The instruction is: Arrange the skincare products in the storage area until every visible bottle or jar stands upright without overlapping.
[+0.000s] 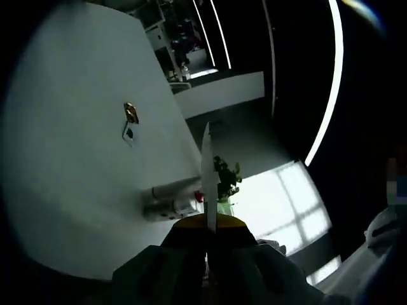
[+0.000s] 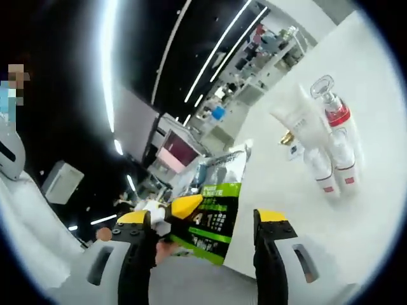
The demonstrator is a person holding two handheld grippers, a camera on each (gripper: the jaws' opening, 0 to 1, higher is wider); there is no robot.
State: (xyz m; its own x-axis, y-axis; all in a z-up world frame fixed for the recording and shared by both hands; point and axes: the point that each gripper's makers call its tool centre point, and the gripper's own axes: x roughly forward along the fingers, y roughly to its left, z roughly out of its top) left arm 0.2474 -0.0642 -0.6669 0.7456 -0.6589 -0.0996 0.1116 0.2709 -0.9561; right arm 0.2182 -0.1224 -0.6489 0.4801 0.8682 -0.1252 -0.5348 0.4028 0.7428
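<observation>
Gripping a flat green sachet [image 1: 206, 175] edge-on, the left gripper [image 1: 208, 232] has its jaws closed, beside the white table [image 1: 70, 159]. Right gripper [image 2: 205, 219] gapes wide, holding nothing. Bottles [image 2: 334, 149] and a white tube [image 2: 299, 121] lie clustered on the table, near a small gold item [image 2: 287, 137].

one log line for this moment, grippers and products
left gripper: shut on flat packet | right gripper: open | bottles and tube: upright on white table
</observation>
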